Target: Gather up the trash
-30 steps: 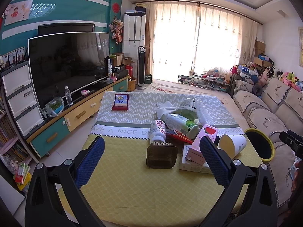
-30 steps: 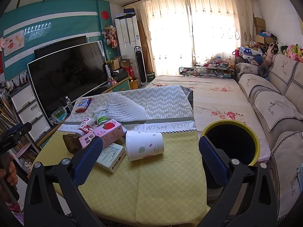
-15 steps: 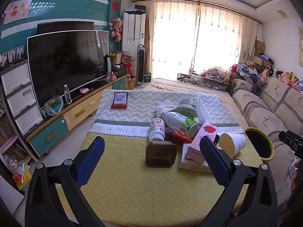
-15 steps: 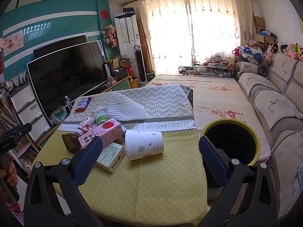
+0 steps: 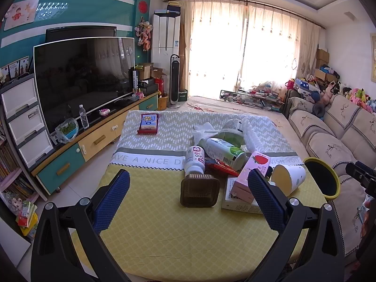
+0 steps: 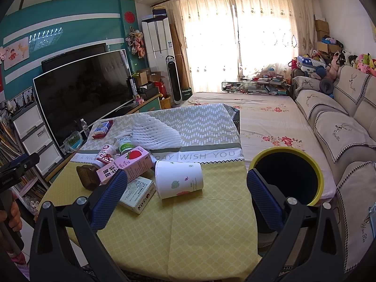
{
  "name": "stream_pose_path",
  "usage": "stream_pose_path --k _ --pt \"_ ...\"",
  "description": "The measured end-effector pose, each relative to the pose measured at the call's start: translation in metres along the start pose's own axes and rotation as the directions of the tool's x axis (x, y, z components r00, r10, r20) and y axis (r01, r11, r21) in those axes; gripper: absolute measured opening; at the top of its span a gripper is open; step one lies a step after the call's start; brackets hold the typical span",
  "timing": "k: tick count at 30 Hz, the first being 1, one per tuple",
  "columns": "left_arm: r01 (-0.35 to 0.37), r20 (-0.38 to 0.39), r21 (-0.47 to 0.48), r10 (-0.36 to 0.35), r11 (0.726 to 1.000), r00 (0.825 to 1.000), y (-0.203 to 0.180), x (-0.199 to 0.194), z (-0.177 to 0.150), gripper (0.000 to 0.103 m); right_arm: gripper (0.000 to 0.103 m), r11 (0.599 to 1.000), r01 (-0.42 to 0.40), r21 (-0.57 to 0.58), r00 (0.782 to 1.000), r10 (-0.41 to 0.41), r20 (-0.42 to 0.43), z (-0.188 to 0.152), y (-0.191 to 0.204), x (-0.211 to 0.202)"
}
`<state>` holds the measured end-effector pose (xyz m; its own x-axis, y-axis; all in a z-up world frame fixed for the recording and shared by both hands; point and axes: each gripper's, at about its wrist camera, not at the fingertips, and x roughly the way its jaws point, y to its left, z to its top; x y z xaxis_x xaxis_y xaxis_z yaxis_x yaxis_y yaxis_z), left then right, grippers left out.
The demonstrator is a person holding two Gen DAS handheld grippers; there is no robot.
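**Both grippers spread above the near end of the table, trash heaped ahead**

From my left gripper [image 5: 188,192] I see its blue-padded fingers [image 5: 112,199] spread wide with nothing between them, hovering over the yellow tablecloth [image 5: 164,230]. My right gripper [image 6: 186,197] is likewise wide apart and empty, above the same cloth.

The trash sits in a cluster toward the middle of the table. A brown plastic tray [image 5: 199,189] stands nearest in the left view, with a white pill bottle [image 5: 195,159] lying just behind it. A green-and-white can [image 5: 225,150] lies on its side farther back. To the right, a pink strawberry carton [image 6: 127,165] rests on a flat white box [image 6: 138,193], and a white paper cup [image 6: 178,179] lies tipped over just beside them. A white foam net [image 6: 152,132] lies on the far grey chevron part of the cloth.

The black bin with a yellow rim [image 6: 287,171] stands off the table's right edge, between table and sofa [image 6: 340,131].
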<state>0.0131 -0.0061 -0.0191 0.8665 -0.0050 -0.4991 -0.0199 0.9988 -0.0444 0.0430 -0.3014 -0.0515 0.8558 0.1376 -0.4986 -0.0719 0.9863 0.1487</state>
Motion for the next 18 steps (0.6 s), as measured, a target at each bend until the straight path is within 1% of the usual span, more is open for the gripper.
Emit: stream_pose_path --k 18 --pt "-0.004 -0.003 0.001 0.004 1.0 1.0 -0.0001 0.0019 -0.0007 0.099 0.097 1.0 0.002 0.001 1.0 -0.002 -0.006 -0.0029 0.0006 0.0036"
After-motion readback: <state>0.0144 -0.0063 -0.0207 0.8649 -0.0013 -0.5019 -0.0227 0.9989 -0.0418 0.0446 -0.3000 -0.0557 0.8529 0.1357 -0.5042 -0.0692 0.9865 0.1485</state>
